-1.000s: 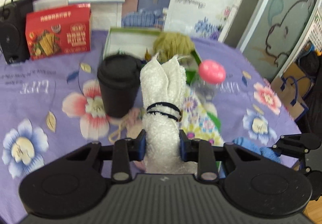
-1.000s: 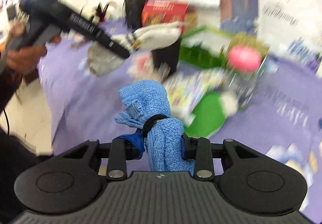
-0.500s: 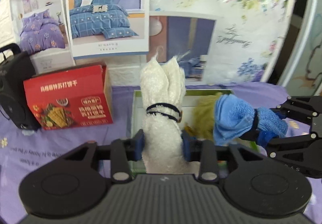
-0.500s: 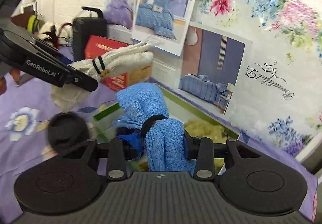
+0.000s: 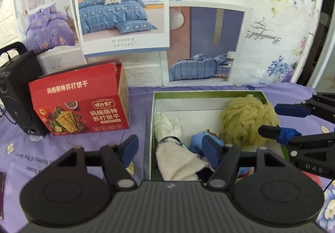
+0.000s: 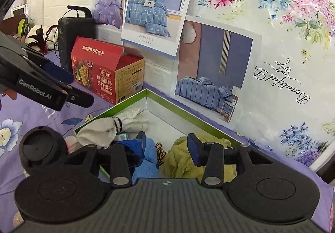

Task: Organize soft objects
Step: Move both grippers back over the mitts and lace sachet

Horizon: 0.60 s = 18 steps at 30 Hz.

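Note:
A green-rimmed open box [image 5: 201,92] [image 6: 167,99] stands on the purple floral tablecloth. Inside lie a white rolled towel with black bands [image 5: 173,153] [image 6: 104,128], a blue rolled towel [image 5: 197,140] [image 6: 148,159] and a yellow-green fluffy cloth [image 5: 247,117] [image 6: 184,161]. My left gripper [image 5: 170,145] is open and empty just above the white towel at the box's near left. My right gripper [image 6: 166,145] is open and empty above the blue towel; it also shows in the left wrist view [image 5: 282,120] at the right.
A red cracker box [image 5: 79,103] [image 6: 104,74] and a black speaker [image 5: 16,90] [image 6: 73,38] stand left of the box. A black lidded cup [image 6: 41,149] sits near the box's front left corner. Posters cover the wall behind.
Both grippers have opened and let go of their towels: the white towel and the blue towel now lie inside the green box. Both grippers have come closer to the box.

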Motion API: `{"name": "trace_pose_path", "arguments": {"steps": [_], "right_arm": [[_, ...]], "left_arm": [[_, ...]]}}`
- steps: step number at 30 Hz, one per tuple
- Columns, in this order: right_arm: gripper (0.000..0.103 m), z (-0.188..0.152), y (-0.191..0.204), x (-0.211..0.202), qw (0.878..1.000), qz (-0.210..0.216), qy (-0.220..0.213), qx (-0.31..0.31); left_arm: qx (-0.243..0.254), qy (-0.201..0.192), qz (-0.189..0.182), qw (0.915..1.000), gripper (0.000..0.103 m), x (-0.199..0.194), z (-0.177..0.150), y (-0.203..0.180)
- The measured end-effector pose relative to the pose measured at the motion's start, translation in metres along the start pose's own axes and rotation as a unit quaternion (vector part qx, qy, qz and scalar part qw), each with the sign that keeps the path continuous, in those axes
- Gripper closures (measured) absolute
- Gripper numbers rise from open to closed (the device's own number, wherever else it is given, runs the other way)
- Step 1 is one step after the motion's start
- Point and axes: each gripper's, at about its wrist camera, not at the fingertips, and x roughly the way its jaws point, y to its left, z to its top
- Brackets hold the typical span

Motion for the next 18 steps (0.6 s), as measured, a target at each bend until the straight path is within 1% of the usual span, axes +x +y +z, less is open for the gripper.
{"name": "trace_pose_path", "arguments": {"steps": [5,9,11,13,14,15,16,17,18], "right_arm": [[0.074,-0.002,0.014,-0.035,1.0,-0.017,0.006,-0.011],[0.074,-0.006,0.024,-0.074,0.999,-0.032,-0.012,-0.001],[0.074,-0.01,0.028,-0.092,0.998,-0.057,-0.025,0.022],[0.074,-0.015,0.034,-0.106,0.994,-0.087,-0.027,0.062],[0.074,-0.019,0.037,-0.111,0.992,-0.093,-0.028,0.085],[0.074,-0.024,0.039,-0.117,0.989,-0.087,-0.03,0.113],[0.074,-0.03,0.041,-0.122,0.987,-0.07,-0.027,0.139],[0.074,-0.036,0.042,-0.125,0.985,-0.053,-0.02,0.162],[0.074,-0.043,0.047,-0.127,0.982,-0.044,-0.012,0.181]], "left_arm": [[0.011,-0.023,0.001,0.9997,0.034,-0.039,-0.014,-0.009],[0.018,-0.047,0.005,0.9987,0.032,-0.073,-0.025,-0.016],[0.02,-0.055,0.007,0.9982,0.03,-0.088,-0.033,-0.019],[0.017,-0.061,0.011,0.9979,0.028,-0.099,-0.041,-0.021],[0.014,-0.063,0.009,0.9979,0.024,-0.104,-0.045,-0.022],[0.012,-0.063,0.004,0.9979,0.015,-0.108,-0.05,-0.022],[0.009,-0.061,-0.003,0.9981,0.006,-0.112,-0.055,-0.022],[0.003,-0.064,-0.014,0.9978,0.006,-0.117,-0.06,-0.021],[-0.004,-0.068,-0.026,0.9974,0.006,-0.121,-0.066,-0.02]]}}
